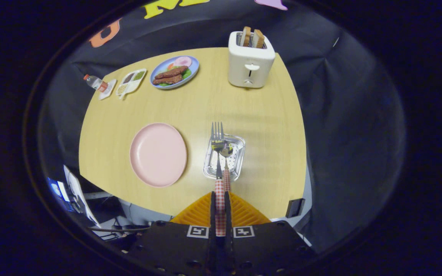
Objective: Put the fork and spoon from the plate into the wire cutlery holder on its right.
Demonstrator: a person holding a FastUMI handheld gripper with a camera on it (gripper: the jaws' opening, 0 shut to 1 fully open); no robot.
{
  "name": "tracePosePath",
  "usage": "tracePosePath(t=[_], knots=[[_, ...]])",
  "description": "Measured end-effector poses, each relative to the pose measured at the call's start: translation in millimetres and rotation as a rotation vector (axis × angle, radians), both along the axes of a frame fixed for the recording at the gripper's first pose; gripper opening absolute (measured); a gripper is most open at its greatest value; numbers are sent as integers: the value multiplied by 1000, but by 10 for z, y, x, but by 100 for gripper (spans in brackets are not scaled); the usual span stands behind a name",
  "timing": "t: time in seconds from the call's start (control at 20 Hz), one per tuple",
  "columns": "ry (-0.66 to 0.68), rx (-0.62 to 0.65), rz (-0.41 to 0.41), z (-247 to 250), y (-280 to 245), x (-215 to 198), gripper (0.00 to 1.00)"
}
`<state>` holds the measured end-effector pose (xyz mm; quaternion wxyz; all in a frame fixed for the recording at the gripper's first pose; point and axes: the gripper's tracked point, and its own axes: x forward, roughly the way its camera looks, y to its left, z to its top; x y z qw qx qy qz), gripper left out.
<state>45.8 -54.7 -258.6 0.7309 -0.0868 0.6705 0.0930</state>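
My gripper (220,209) is shut on the red-checked handles of a fork (217,134) and a spoon (226,150), held together between the fingers and pointing forward. The fork tines and the spoon bowl hang high above the metal cutlery holder (238,161), a shiny perforated tray on the wooden table. The pink plate (158,154) lies bare to the left of the holder.
A white toaster (250,63) with two bread slices stands at the table's back. A blue plate of food (174,71), a small divided dish (131,81) and a bottle (94,81) sit at the back left. The table's near edge lies just below the fingers.
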Motion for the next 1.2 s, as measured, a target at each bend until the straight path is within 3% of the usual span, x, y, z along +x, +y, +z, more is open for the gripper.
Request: tracePosePath(t=[0.2,0.5,0.8,1.2], knots=[[158,17,-78,-66,-18,-93,8],[321,-13,-109,-203,-11,-52,8],[425,-129,-41,-307,-48,77,8],[482,-172,20,-455,99,257,8]])
